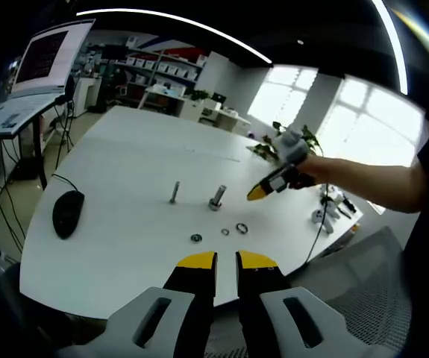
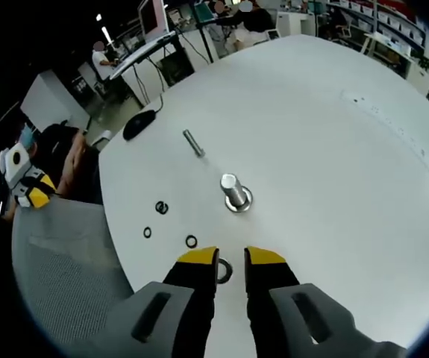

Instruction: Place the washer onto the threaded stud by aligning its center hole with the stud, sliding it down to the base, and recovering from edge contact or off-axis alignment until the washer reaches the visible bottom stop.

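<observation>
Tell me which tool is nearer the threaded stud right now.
Right. The right tool hovers just short of the threaded stud, over a washer. The left tool hangs back at the table edge, farther off.

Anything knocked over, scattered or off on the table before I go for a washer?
Nothing looks damaged or spilled. The short silver threaded stud stands upright on the white round table. Several small metal washers lie flat and loose near the table edge, one between the right gripper jaws.
</observation>
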A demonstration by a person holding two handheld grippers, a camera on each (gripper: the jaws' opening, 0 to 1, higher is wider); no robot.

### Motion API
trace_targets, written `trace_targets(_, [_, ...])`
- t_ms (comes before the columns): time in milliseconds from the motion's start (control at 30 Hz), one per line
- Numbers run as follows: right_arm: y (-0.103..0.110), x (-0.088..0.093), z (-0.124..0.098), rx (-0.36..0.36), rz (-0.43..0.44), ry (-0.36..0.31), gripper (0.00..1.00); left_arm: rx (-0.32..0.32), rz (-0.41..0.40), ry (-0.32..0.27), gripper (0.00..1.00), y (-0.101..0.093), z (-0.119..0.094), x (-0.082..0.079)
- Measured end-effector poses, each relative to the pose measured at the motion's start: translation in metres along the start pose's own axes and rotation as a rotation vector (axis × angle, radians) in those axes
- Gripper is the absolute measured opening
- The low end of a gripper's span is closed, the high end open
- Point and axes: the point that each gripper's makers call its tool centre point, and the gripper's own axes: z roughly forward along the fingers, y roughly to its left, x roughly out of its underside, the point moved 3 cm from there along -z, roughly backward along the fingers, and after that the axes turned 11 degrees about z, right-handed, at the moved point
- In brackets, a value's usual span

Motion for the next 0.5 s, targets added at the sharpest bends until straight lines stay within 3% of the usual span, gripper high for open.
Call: trace_targets(500, [0.001, 0.024, 0.008, -0.016, 0.037, 0.021, 0.17, 0.000, 0.000, -0.001, 0.08, 0.000, 0.000, 0.000])
